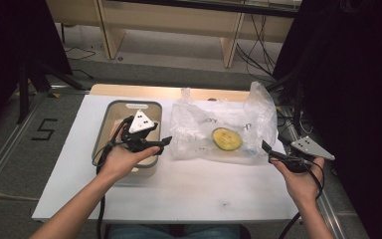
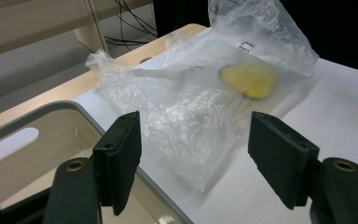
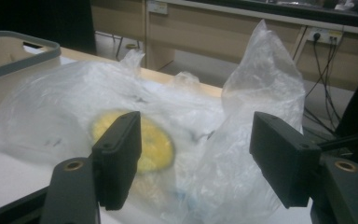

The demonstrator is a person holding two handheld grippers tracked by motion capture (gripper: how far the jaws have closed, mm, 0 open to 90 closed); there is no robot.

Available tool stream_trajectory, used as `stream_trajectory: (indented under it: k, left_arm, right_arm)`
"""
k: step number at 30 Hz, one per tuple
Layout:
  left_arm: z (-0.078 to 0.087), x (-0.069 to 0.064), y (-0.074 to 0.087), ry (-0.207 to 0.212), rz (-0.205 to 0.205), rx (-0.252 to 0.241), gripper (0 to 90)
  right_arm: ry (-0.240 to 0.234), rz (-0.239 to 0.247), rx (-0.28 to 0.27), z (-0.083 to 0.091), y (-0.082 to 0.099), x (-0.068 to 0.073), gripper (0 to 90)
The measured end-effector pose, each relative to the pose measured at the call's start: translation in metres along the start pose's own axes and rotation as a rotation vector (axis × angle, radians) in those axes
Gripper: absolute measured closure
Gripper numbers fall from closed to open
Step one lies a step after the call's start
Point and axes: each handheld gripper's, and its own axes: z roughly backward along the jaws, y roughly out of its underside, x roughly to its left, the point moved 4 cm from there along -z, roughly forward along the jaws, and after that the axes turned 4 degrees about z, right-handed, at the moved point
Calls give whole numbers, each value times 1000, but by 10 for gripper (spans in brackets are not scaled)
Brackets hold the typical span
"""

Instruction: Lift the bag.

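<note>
Black jaws of the left gripper [image 2: 193, 158] are standing wide apart with nothing between them, hovering over the right edge of the grey-rimmed bin [image 1: 104, 130]. Right gripper [image 1: 267, 149] is waiting at the table's 3 o'clock side, jaws also spread and gripping nothing, aimed at the bag's near corner. Clear plastic bag [image 1: 219, 130] is lying crumpled on the white table [image 1: 189, 189] just right of centre, its upper corner puffing up toward 1 o'clock. Yellow round item [image 1: 227, 138] is sitting inside the bag, toward its right half; the film is blurring its exact nature.

Risks, judged: thin film may be slipping out of a shallow pinch; a one-sided pull may be dragging the whole bag across the table instead of opening it; tilting the bag could be letting the yellow item roll out toward the 3 o'clock edge.
</note>
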Motion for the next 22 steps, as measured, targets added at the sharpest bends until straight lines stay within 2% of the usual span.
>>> stream_trajectory:
  k: [10,22]
  left_arm:
    - [16,2,24,21,26,-9,342]
    - [14,2,29,17,28,-9,328]
  right_arm:
    - [-52,-18,12,9,20,10,350]
    - [-50,-43,-5,14,28,11,354]
